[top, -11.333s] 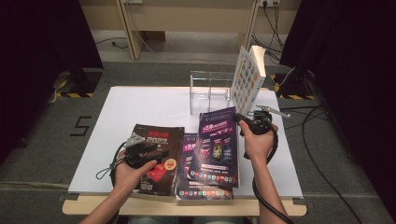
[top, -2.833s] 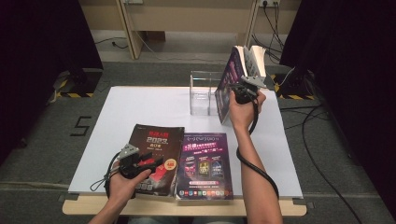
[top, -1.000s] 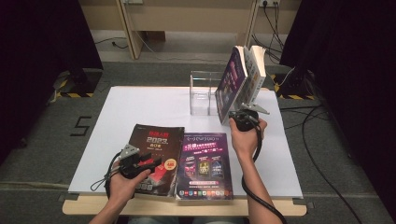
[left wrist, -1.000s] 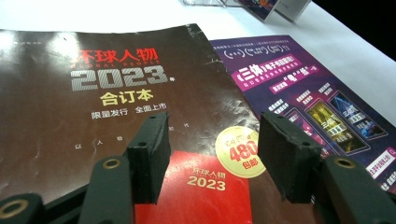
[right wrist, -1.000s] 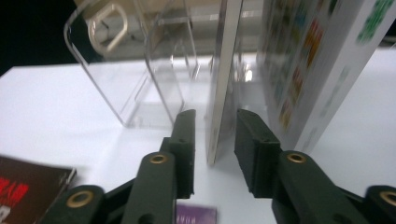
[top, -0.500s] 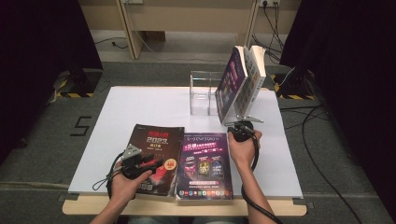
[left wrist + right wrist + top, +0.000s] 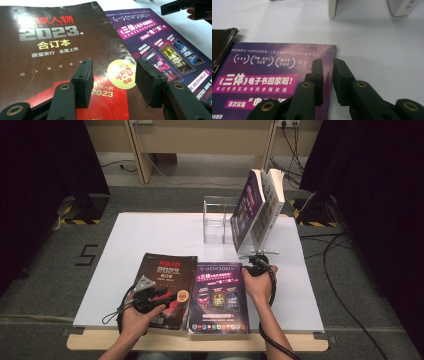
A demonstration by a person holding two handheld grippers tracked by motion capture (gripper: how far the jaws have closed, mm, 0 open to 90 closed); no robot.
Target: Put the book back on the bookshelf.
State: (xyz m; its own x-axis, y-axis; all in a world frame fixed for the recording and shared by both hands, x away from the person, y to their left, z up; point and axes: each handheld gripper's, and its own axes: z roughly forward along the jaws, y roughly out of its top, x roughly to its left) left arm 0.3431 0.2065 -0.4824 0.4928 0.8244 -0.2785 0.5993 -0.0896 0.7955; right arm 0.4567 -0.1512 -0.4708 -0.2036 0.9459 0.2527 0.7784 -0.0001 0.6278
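**At the purple magazine's far right corner: right gripper straddling the edge**

On the white table (image 7: 165, 232) two magazines lie flat side by side at the near edge: a dark one (image 7: 167, 287) on the left and a purple one (image 7: 218, 297) just beside it, edges touching. The right gripper (image 7: 255, 262) sits at the purple magazine's far right corner. Its jaws have just been opening a bit and now stand nearly together, one over the cover, one over bare table, with the magazine's edge in the narrow gap; can't tell if they actually pinch it. The left gripper (image 7: 150, 292) rests over the dark magazine, jaws apart with nothing between them. Further back two more magazines (image 7: 257, 210) lean upright against a clear plastic rack (image 7: 219, 217)
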